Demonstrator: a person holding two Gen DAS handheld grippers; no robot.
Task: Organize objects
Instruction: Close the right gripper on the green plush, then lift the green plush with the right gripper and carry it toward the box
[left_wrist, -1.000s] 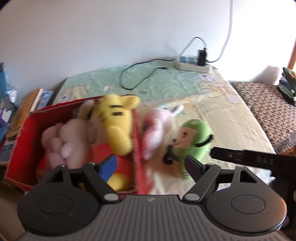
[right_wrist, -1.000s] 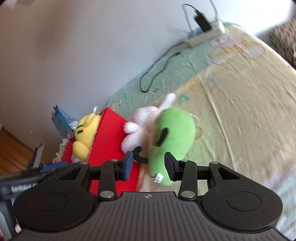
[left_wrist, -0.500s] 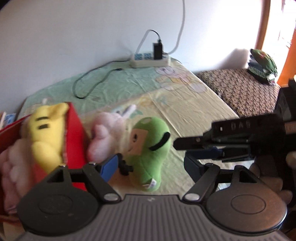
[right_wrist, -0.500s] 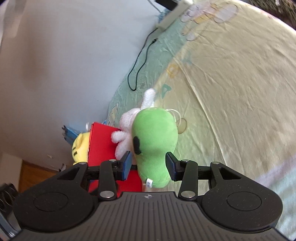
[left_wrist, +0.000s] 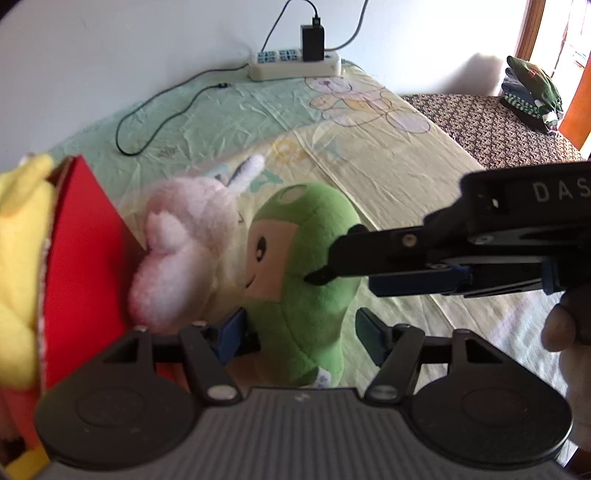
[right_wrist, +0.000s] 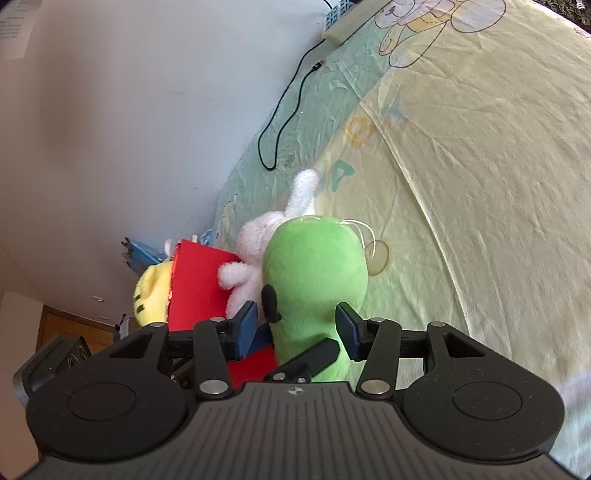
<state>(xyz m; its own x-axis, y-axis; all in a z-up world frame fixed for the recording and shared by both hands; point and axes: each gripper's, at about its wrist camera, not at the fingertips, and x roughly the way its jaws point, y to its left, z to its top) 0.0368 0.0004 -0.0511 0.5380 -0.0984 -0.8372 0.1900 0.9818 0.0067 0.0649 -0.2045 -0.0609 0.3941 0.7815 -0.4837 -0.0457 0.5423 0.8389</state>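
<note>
While the green plush (left_wrist: 306, 280) stands on the bedsheet (left_wrist: 388, 166) at the centre of the left wrist view, it is flanked at 9 o'clock by a pink plush (left_wrist: 184, 251), which leans on the red box (left_wrist: 85, 258); a yellow plush (left_wrist: 18, 266) is seen in that box at the far left edge. Compared with a second ago, the left gripper (left_wrist: 295, 338) has been brought over from the box, and its jaws have just been closing; the green plush is now between them, though a gap is seen at the right pad, so no grip is judged. From 3 o'clock the right gripper (right_wrist: 295, 328) reaches in; its jaws have just been opening and stand clear of the toy. A handover is suggested, with boxing the likely next step.
</note>
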